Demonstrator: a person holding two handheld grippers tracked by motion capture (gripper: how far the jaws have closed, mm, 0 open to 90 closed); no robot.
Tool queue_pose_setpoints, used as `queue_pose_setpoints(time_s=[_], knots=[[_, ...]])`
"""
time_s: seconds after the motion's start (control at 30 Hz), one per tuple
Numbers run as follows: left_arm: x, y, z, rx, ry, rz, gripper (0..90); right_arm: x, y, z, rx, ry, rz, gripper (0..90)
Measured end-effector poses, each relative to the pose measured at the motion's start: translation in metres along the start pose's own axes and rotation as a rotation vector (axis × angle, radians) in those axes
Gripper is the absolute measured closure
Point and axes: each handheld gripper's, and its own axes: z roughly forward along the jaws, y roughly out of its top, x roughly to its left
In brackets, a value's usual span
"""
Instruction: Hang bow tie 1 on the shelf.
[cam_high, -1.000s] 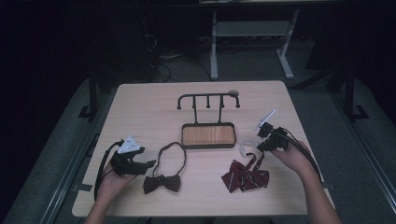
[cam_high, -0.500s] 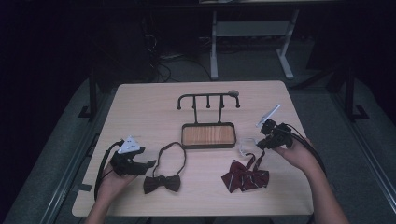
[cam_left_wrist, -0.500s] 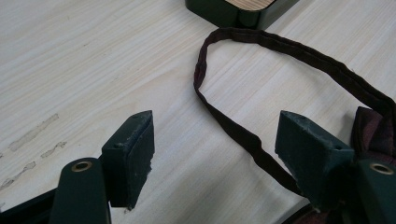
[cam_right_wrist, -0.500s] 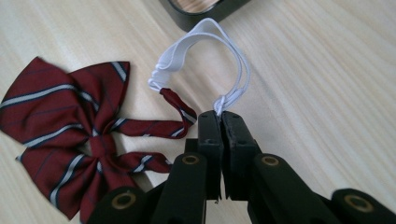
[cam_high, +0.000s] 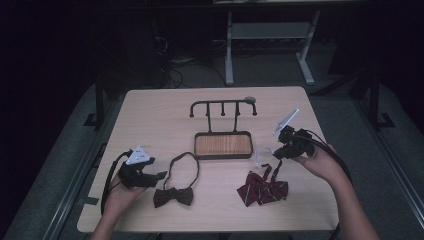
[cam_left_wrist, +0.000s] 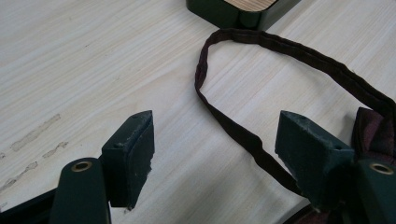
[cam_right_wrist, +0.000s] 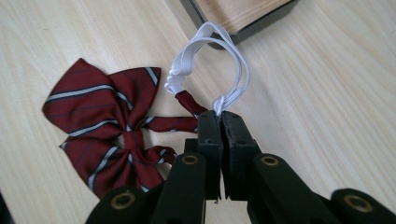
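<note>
Striped bow tie (cam_right_wrist: 109, 135) lies on my table (cam_high: 160, 120), in front of the tray (cam_high: 223, 145) and a little to its right, with its white elastic loop (cam_right_wrist: 219, 56) lifted off the wood. My right gripper (cam_right_wrist: 220, 116) has its jaws pressed together on the knot of that loop; the pads meet with only the thin cord between them. In the right gripper view the loop arches from the jaw tips up and over to the red tab at the tie's neck, and the tie's wings rest flat on the table. From above, my right hand (cam_high: 320, 162) sits at the table's right edge, and the right gripper points left and down toward the tie.

My left gripper (cam_left_wrist: 215, 154) stands wide open and holds nothing. Its jaws hover low over the table, and the strap (cam_left_wrist: 243, 84) of the dark bow tie (cam_high: 173, 196) runs between them, close to the right jaw; I cannot tell whether it touches that pad. My left hand (cam_high: 120, 192) rests at the front left of the table, just left of the dark tie. The hook rack (cam_high: 223, 107) stands behind the tray, bare.
</note>
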Motion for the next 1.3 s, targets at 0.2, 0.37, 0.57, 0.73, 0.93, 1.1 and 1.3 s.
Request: queue_pose_setpoints(time_s=[0.2,0.37,0.57,0.73,0.93,1.1,1.3], knots=[[0.0,0.0,0.0,0.002,0.0,0.001,28.4,0.002,0.003,-0.01,-0.01,0.004,-0.023,86.7],[0.0,0.0,0.001,0.0,-0.001,-0.001,28.4,0.004,0.007,-0.015,-0.015,0.011,-0.041,86.7],[0.0,0.0,0.001,0.0,-0.001,0.004,28.4,0.007,0.012,-0.021,-0.023,0.026,-0.062,86.7],[0.0,0.0,0.0,0.001,0.0,0.005,28.4,0.009,0.016,-0.027,-0.027,0.031,-0.083,86.7],[0.001,0.0,0.0,0.001,-0.001,0.005,28.4,0.011,0.021,-0.036,-0.035,0.033,-0.101,86.7],[0.0,0.0,0.001,-0.007,-0.001,-0.003,28.4,0.013,0.025,-0.043,-0.047,0.03,-0.115,86.6],[0.0,0.0,0.0,-0.002,-0.002,-0.001,28.4,0.013,0.028,-0.049,-0.053,0.03,-0.122,86.7]])
